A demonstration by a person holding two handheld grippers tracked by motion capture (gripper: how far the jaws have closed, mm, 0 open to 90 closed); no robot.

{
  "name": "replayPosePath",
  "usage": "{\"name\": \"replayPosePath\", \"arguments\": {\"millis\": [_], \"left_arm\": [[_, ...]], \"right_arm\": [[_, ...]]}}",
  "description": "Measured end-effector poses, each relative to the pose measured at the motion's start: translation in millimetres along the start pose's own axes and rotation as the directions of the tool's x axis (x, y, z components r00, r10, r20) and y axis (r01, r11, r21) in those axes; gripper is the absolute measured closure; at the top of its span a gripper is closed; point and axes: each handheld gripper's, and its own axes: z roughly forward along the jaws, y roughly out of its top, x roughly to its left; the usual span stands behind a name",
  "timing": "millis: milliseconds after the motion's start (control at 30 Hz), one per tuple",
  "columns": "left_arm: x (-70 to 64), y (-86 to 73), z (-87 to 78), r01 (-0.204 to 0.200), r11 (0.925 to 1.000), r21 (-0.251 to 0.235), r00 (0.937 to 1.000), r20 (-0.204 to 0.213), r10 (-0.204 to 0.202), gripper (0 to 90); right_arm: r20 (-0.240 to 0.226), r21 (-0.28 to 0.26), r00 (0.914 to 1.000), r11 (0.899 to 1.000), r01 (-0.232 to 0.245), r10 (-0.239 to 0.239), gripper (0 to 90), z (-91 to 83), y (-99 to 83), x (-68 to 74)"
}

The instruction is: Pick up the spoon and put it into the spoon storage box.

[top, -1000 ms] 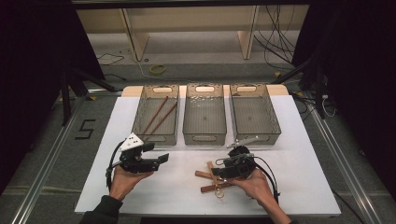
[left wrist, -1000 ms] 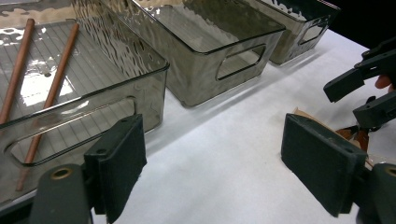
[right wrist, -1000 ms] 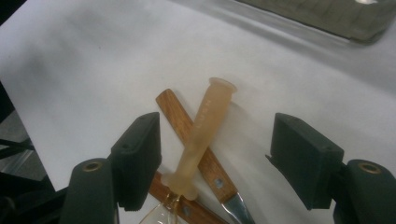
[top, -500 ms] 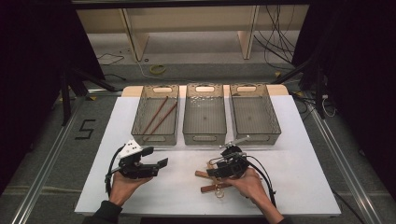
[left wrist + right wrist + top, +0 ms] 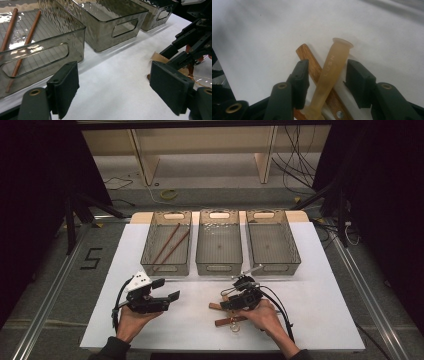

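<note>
A pale tan handle (image 5: 329,75), printed with small letters and flared at its far end, lies between the jaws of the right gripper (image 5: 327,77). The jaws stand apart, one on each side of it, and neither pad clearly presses it. Its long axis runs away from the camera, tilting slightly right toward the flared tip. It lies across a wooden handle (image 5: 312,66) with a metal rivet near its close end; that one slants the other way, its rounded end pointing up and left, and passes just beside the left pad.

In the high view the right gripper (image 5: 231,301) sits low over the white mat (image 5: 320,285), at its near middle-right, with brown wooden pieces (image 5: 227,321) crossing under it and a small ring (image 5: 234,327) just beside the hand (image 5: 262,316).

The left gripper (image 5: 167,290) is held in the other hand (image 5: 131,320) above the mat's near left, well apart from the right one. Its jaws are wide apart with nothing between them; the left gripper view shows bare mat between the pads (image 5: 65,86).

Three clear bins stand in a row at the far side. The left bin (image 5: 150,251) holds two sticks (image 5: 170,245) lying lengthwise, slanted. I cannot tell whether the middle bin (image 5: 200,251) and right bin (image 5: 295,247) hold anything.
</note>
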Motion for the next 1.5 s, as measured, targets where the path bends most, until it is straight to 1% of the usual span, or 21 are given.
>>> {"name": "replayPosePath", "arguments": {"millis": [300, 333, 533, 600, 800, 867, 933, 1067, 1233, 1433, 1500], "left_arm": [[0.0, -0.4, -0.8, -0.003, 1.0000, 0.001, 1.0000, -0.001, 0.003, 23.4], [0.1, -0.5, -0.8, -0.007, 0.9999, 0.007, 1.0000, 0.000, 0.007, 23.5], [0.0, -0.6, -0.8, -0.007, 0.9999, 0.009, 1.0000, 0.002, 0.007, 23.8], [-0.7, -1.0, -0.1, -0.002, 1.0000, 0.009, 1.0000, 0.002, 0.002, 23.9], [-1.3, -1.3, 0.4, -0.007, 0.9999, 0.010, 1.0000, 0.004, 0.007, 24.2], [-1.0, -1.4, -0.2, -0.007, 0.9999, 0.008, 1.0000, 0.005, 0.007, 24.2], [-0.9, -1.5, -0.3, -0.004, 1.0000, 0.002, 1.0000, 0.008, 0.004, 24.2], [-1.4, -1.8, -0.8, -0.007, 0.9999, -0.012, 0.9999, 0.014, 0.007, 24.2], [0.1, -4.0, 0.3, -0.012, 0.9999, -0.005, 0.9999, 0.004, 0.012, 24.2], [1.0, -5.0, -0.3, -0.012, 0.9999, -0.007, 0.9999, 0.000, 0.012, 24.2], [0.7, -5.3, -0.8, -0.012, 0.9997, -0.021, 0.9999, 0.003, 0.012, 24.2]], "right_arm": [[-0.006, 0.022, 1.0000, 1.000, 0.007, -0.007, 62.0, 4.6, 0.9, 0.2], [-0.006, 0.022, 1.0000, 1.000, 0.006, -0.006, 63.4, 4.6, 1.0, -0.2], [-0.014, 0.012, 0.9999, 1.000, 0.000, 0.000, 71.0, 3.9, 1.1, 0.0], [-0.016, 0.010, 0.9999, 1.000, 0.000, 0.000, 73.2, 4.0, 1.0, 0.4], [-0.005, 0.001, 1.0000, 1.000, 0.004, -0.004, 74.5, 3.1, 0.6, 1.7], [0.000, -0.004, 0.9999, 1.000, 0.013, -0.013, 74.7, 1.5, 1.0, 2.2], [0.001, -0.018, 0.9998, 1.000, 0.018, -0.018, 75.0, -1.5, 2.0, 2.5], [0.006, -0.056, 0.9992, 0.998, 0.041, -0.041, 75.3, -9.9, 4.5, 2.6], [0.012, -0.101, 0.9983, 0.993, 0.057, -0.057, 75.6, -19.4, 5.7, 3.4], [0.014, -0.132, 0.9979, 0.989, 0.065, -0.064, 75.9, -24.2, 5.3, 4.6], [0.015, -0.141, 0.9977, 0.988, 0.068, -0.067, 75.8, -25.8, 5.5, 4.8]]}}
